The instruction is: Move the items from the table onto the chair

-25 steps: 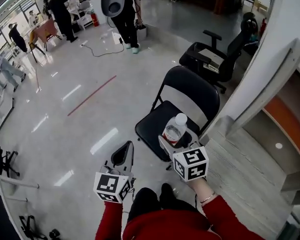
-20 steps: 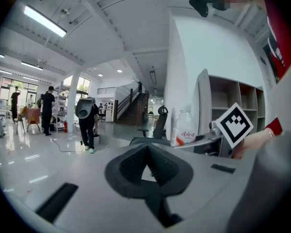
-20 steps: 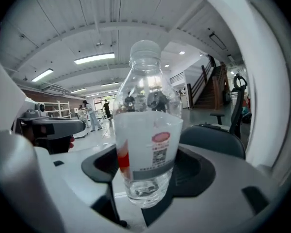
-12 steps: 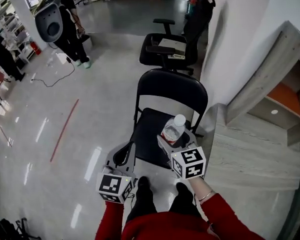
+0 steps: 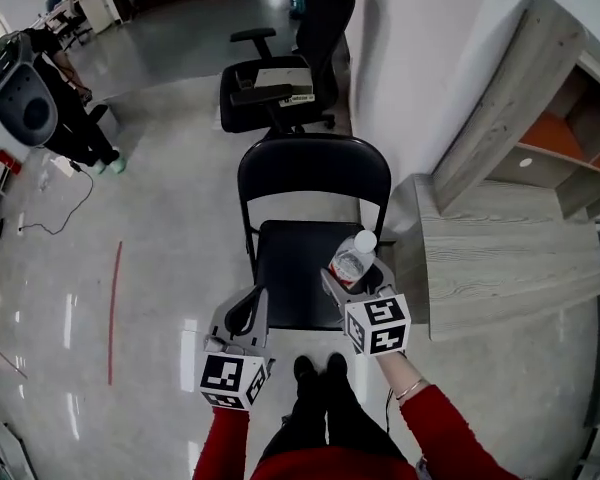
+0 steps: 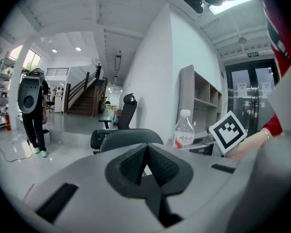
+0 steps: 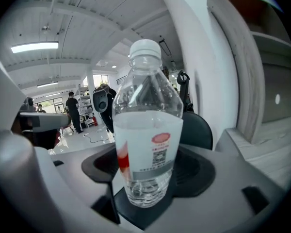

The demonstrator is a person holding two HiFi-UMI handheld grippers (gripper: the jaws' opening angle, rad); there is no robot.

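Note:
A clear water bottle [image 5: 351, 261] with a white cap and a red-and-white label stands upright between the jaws of my right gripper [image 5: 357, 274], which is shut on it. It hangs above the front right part of the black folding chair's seat [image 5: 292, 273]. In the right gripper view the bottle [image 7: 145, 144] fills the middle, with the chair back [image 7: 198, 128] behind it. My left gripper [image 5: 252, 296] is shut and holds nothing, just left of the seat's front edge. In the left gripper view its pads [image 6: 136, 164] meet, and the bottle [image 6: 184, 131] shows to the right.
A black office chair [image 5: 265, 83] stands behind the folding chair. A grey wooden table [image 5: 500, 258] and shelving [image 5: 540, 98] line the right side against a white wall. A person [image 5: 65, 118] with a grey helmet-like device stands far left. A red line [image 5: 113, 308] marks the glossy floor.
The view has swung so the folding chair now sits straight ahead and closer. Both grippers keep their pose, and the bottle stays in the right one.

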